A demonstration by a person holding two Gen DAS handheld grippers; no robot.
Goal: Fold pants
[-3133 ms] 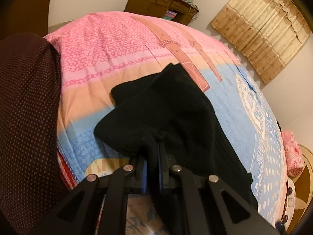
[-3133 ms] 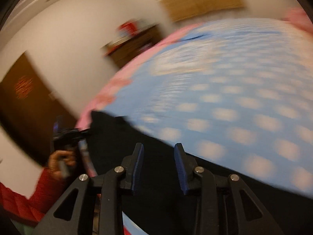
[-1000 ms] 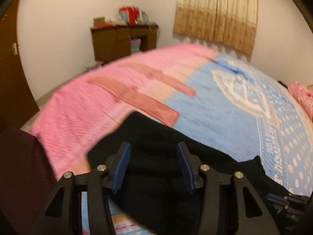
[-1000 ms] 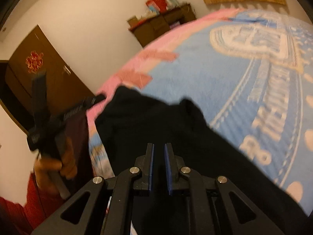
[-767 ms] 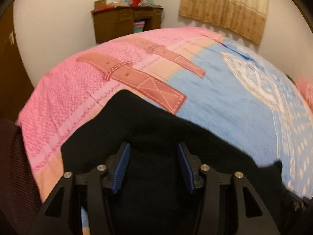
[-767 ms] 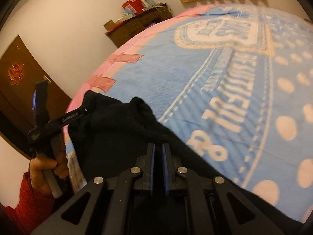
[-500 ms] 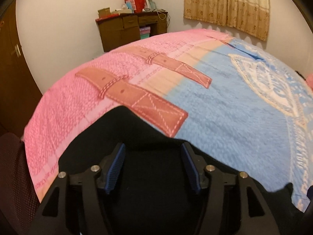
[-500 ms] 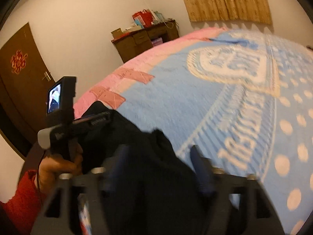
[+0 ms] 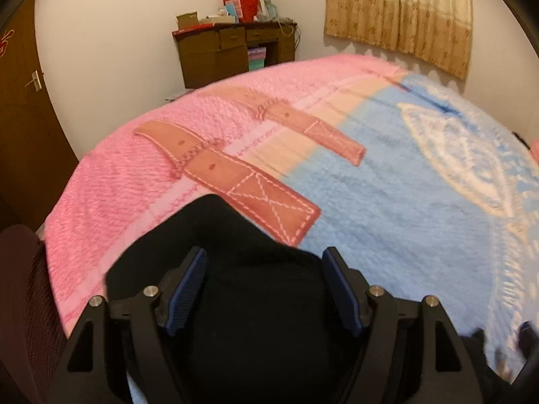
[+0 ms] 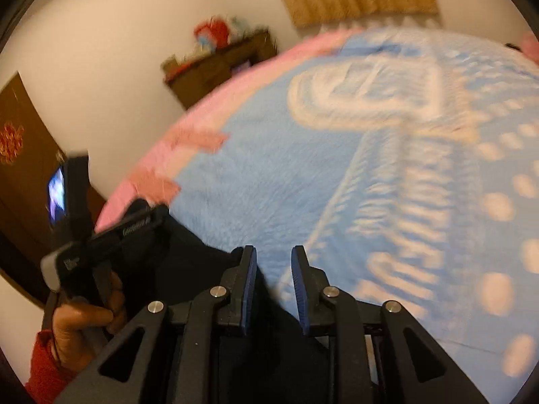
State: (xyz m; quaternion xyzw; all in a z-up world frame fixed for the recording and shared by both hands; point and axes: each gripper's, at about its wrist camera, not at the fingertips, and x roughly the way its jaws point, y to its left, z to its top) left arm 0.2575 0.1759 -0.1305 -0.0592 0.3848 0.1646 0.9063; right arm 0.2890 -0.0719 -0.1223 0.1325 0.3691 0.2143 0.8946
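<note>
The black pants (image 9: 262,303) lie folded in a dark heap on the near edge of the bed's pink and blue blanket (image 9: 370,195). My left gripper (image 9: 266,289) is open and empty, its blue pads spread wide just above the pants. In the right wrist view the pants (image 10: 188,256) lie at lower left. My right gripper (image 10: 273,282) is open and empty, at the pants' right edge over blue blanket (image 10: 337,168). The view is blurred by motion. The hand-held left gripper (image 10: 101,235) shows there at left, over the pants.
A brown desk (image 9: 235,54) with boxes and bags stands against the far wall. Beige curtains (image 9: 397,10) hang at the back right. A brown door (image 9: 20,101) is at left. A dark dotted chair back (image 9: 20,303) stands close at the left.
The left gripper let go of the pants and opened wide. The right gripper, shut on the pants a second ago, has opened and is swinging away to the right.
</note>
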